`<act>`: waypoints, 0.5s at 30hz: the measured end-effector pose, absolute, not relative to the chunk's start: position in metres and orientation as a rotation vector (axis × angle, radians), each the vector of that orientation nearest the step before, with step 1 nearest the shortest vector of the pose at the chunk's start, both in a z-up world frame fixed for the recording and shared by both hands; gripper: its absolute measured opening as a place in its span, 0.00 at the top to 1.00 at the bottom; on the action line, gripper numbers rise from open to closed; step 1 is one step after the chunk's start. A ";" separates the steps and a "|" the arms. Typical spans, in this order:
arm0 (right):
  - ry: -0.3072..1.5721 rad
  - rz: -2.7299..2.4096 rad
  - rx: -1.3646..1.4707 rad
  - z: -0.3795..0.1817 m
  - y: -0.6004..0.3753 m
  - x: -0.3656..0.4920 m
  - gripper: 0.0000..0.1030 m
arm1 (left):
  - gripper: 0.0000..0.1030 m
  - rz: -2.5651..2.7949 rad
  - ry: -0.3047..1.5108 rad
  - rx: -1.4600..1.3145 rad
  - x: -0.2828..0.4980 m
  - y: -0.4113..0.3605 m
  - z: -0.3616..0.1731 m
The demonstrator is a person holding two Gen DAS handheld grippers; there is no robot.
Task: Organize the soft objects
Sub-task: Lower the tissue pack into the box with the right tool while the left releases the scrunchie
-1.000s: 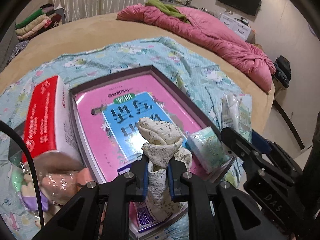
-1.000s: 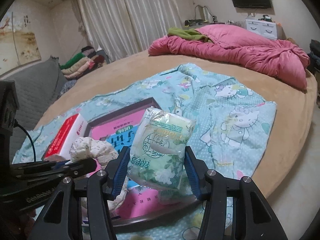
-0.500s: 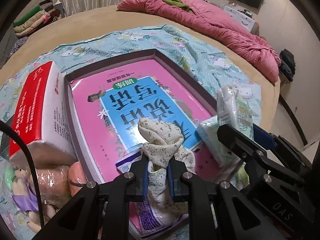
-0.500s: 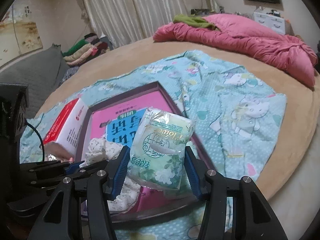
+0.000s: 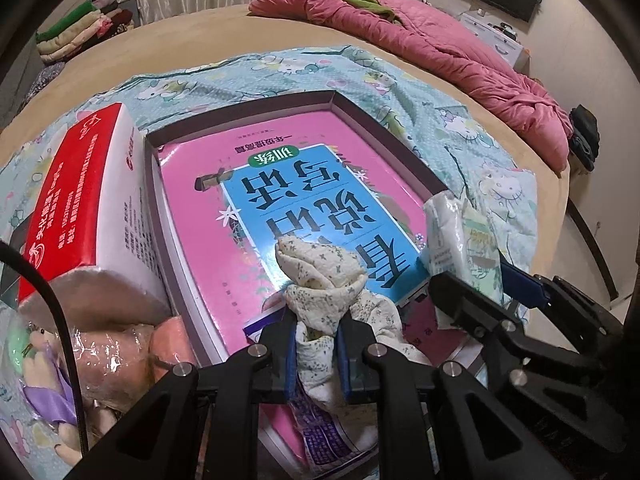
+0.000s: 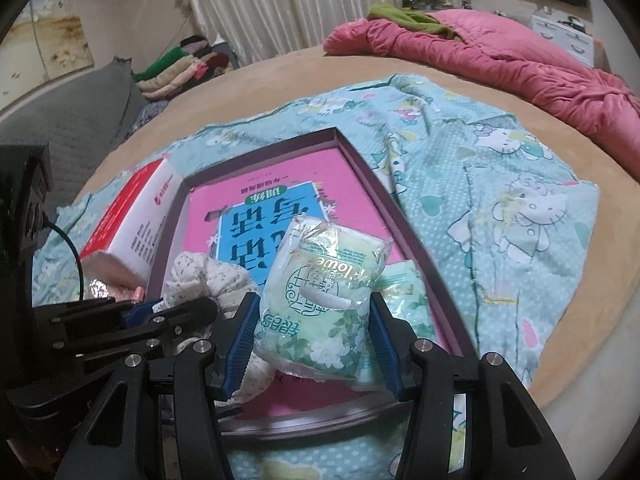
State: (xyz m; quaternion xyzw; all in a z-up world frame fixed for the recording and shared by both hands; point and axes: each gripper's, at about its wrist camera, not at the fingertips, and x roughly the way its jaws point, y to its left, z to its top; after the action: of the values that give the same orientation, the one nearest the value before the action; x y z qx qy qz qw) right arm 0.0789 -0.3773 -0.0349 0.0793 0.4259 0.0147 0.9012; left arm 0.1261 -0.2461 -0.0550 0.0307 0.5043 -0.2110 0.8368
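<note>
My left gripper (image 5: 316, 354) is shut on a cream floral cloth roll (image 5: 320, 276) and holds it over the near end of a shallow purple-rimmed tray (image 5: 352, 108). A pink and blue book (image 5: 304, 184) lies in the tray. My right gripper (image 6: 312, 344) is shut on a green tissue pack (image 6: 324, 284), held over the tray's near right corner; the pack also shows in the left wrist view (image 5: 460, 240). A second green pack (image 6: 404, 292) lies in the tray behind it. The cloth roll shows at left in the right wrist view (image 6: 200, 276).
A red and white box (image 5: 80, 204) stands against the tray's left side. A bagged plush doll (image 5: 80, 356) lies in front of it. All sit on a teal cartoon-print sheet (image 6: 500, 184) on a round tan bed. A pink quilt (image 6: 500, 52) lies at the back.
Both grippers have moved forward and lower over the tray with their loads still held. The tray and book look larger and closer.
</note>
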 end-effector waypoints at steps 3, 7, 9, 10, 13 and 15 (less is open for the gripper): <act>0.901 0.037 0.149 -0.039 -0.373 0.082 0.44 | 0.83 -0.450 1.069 0.060 0.126 -0.246 -0.055; 0.909 0.037 0.151 -0.040 -0.373 0.084 0.44 | 0.83 -0.450 1.069 0.059 0.126 -0.246 -0.055; 0.909 0.035 0.155 -0.040 -0.374 0.083 0.44 | 0.83 -0.451 1.068 0.060 0.126 -0.246 -0.055; 0.908 0.033 0.159 -0.040 -0.375 0.083 0.44 | 0.83 -0.450 1.069 0.063 0.127 -0.246 -0.055; 0.903 0.026 0.172 -0.039 -0.377 0.083 0.43 | 0.83 -0.451 1.070 0.063 0.127 -0.246 -0.056; 0.896 0.020 0.183 -0.038 -0.380 0.082 0.39 | 0.83 -0.451 1.069 0.062 0.127 -0.246 -0.056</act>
State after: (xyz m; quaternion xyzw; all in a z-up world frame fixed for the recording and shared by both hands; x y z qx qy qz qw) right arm 0.0823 -0.3796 -0.0380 0.0882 0.4328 0.0099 0.8971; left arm 0.1269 -0.2458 -0.0557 0.0294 0.5049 -0.2129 0.8360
